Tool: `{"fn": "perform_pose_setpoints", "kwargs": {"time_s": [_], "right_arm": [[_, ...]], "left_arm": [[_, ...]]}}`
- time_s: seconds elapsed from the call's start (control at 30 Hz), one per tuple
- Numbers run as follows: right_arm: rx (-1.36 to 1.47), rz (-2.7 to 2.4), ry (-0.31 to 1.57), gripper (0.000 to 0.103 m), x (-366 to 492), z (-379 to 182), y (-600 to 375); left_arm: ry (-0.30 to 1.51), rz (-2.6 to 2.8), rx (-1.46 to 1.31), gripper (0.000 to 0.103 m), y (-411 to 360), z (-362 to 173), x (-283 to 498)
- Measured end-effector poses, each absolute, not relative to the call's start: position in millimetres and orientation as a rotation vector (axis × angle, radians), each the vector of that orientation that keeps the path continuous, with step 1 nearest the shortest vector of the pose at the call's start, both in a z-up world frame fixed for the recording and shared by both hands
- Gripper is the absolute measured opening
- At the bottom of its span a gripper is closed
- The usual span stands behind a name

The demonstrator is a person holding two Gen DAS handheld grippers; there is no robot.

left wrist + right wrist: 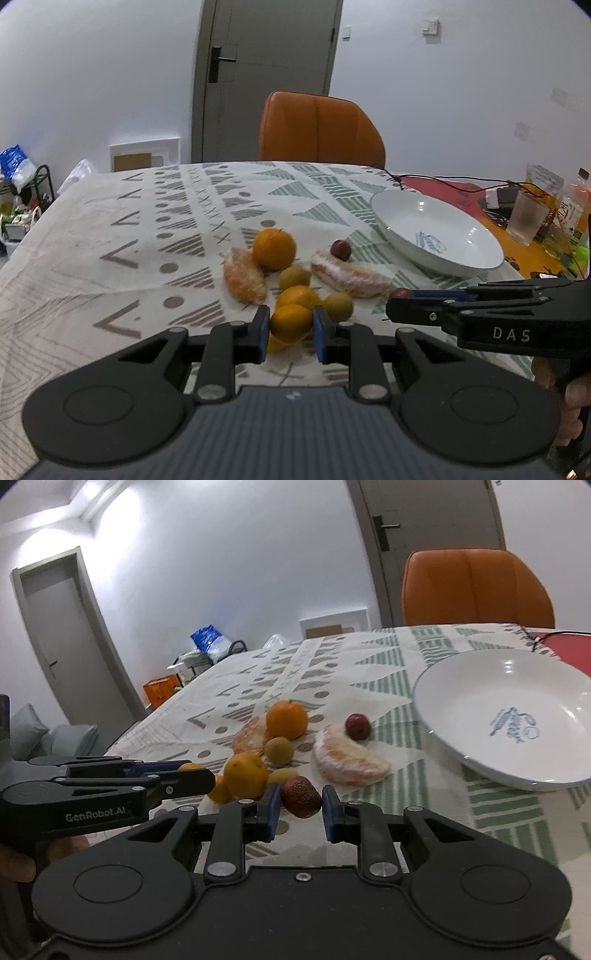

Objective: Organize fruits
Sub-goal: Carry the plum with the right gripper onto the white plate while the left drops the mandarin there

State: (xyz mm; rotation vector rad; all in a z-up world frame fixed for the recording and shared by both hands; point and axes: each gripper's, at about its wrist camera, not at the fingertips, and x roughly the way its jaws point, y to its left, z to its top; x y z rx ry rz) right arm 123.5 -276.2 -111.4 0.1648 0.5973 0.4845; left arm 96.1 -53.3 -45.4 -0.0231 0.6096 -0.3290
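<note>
Fruits lie heaped on your patterned tablecloth [110, 221], left of the empty white plate [399, 206]. Your left gripper [291, 332] pinches a small orange [291, 322], which hides the fruit beneath it. Your right gripper [298, 812] is clamped on a dark red fruit [301, 800], too blurred to identify.

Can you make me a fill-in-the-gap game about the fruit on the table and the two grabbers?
1. The left gripper is shut on a small ____ fruit.
2. The right gripper is shut on a dark ____ fruit.
3. The white plate has ____ fruit on it.
4. The chair behind the table is ____.

Missing words: orange; red; no; orange
</note>
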Motion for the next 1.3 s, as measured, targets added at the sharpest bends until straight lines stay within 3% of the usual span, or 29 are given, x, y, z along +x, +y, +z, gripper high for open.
{"fn": "perform_pose_setpoints", "kwargs": {"time_s": [1.3], "right_arm": [[0.250,0.256,0.491,0.022,123.4,-104.8,-389.3]], "left_arm": [[0.521,-0.490,0.078,0.023,-164.2,-21.4,139.5]]}}
